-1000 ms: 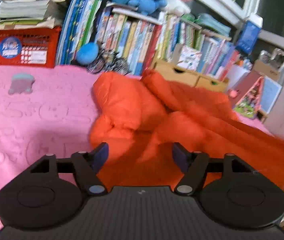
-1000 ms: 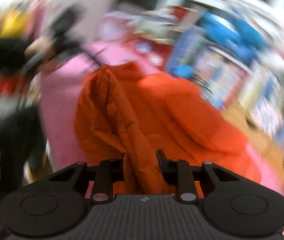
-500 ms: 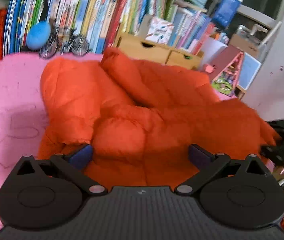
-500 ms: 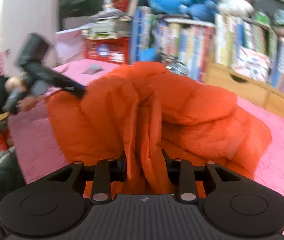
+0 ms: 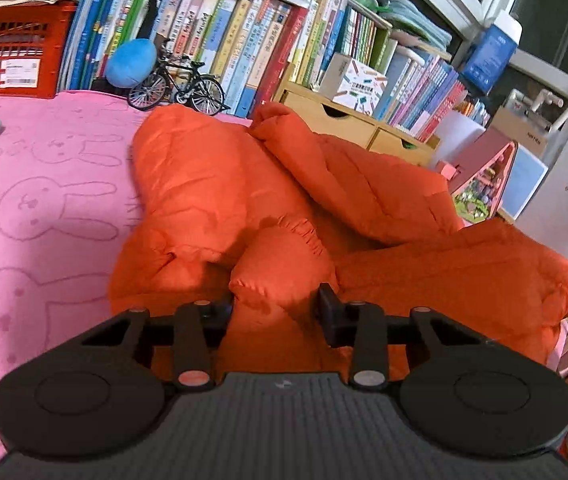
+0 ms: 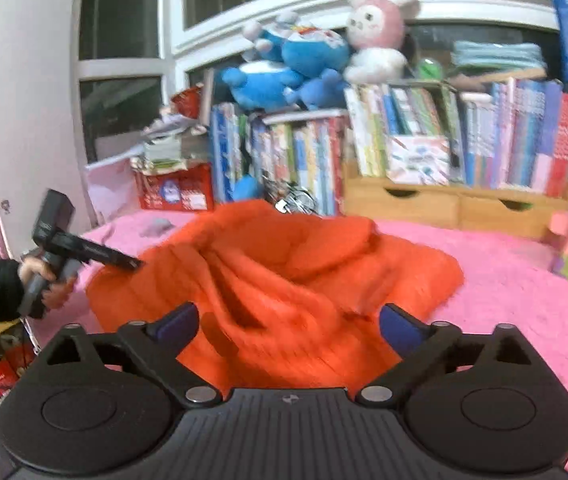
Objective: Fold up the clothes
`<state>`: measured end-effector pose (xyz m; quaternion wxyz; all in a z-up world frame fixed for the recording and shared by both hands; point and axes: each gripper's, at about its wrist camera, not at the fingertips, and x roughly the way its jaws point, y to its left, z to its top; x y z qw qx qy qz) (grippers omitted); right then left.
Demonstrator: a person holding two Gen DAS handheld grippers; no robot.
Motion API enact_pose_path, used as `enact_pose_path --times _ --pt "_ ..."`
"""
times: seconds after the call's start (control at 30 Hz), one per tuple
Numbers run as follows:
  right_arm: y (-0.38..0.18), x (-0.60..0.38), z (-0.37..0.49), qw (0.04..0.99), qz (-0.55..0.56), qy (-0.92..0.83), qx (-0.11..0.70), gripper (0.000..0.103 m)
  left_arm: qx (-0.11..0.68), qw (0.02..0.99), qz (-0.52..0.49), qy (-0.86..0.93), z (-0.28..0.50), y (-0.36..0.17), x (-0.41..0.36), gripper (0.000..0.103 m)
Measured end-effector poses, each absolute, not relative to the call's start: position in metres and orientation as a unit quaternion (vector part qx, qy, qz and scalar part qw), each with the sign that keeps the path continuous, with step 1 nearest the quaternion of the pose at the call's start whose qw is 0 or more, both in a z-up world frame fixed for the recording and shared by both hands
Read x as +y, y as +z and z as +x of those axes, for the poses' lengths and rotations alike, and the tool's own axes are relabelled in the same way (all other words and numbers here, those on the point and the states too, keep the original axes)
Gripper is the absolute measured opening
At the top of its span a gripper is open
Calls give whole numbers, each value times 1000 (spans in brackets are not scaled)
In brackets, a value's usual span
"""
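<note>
An orange padded jacket [image 5: 284, 200] is heaped on a pink blanket [image 5: 44, 208] in front of a row of books [image 5: 244, 48]. A puffy fold of it is clamped between the fingers of the left gripper [image 5: 276, 304]. The right gripper [image 6: 287, 320] is held spread wide above the jacket, gripping nothing.
</note>
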<state>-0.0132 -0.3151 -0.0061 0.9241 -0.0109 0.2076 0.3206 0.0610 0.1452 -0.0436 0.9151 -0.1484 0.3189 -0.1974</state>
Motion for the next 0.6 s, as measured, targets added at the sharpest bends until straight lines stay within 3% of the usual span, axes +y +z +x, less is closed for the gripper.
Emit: enact_pose_path --times 0.1,0.13,0.17,0.2,0.23,0.27,0.3,0.33,0.6 --pt "-17 -325 -8 923 -4 312 227 101 316 913 -164 -200 60 -45 148 38" --pt "-22 -324 -5 919 4 317 236 101 316 912 -168 -203 60 -46 146 42" --pt "-27 -322 -2 915 9 322 243 100 315 910 -171 -206 61 -46 145 56" --pt "-32 -316 3 911 13 324 256 93 314 909 -176 -210 61 -48 143 61" --pt "-37 -310 7 906 17 325 270 69 312 909 -182 -209 59 -48 139 61" --pt "-40 -303 11 904 19 321 282 54 307 913 -181 -199 55 -46 135 39" --pt "-39 -299 9 905 25 321 276 39 297 919 -174 -190 49 -41 131 28" --pt "-38 -295 8 907 31 323 269 33 280 926 -171 -186 40 -32 130 22" --pt "33 -300 27 932 64 323 154 30 132 964 -133 -190 28 61 132 19"
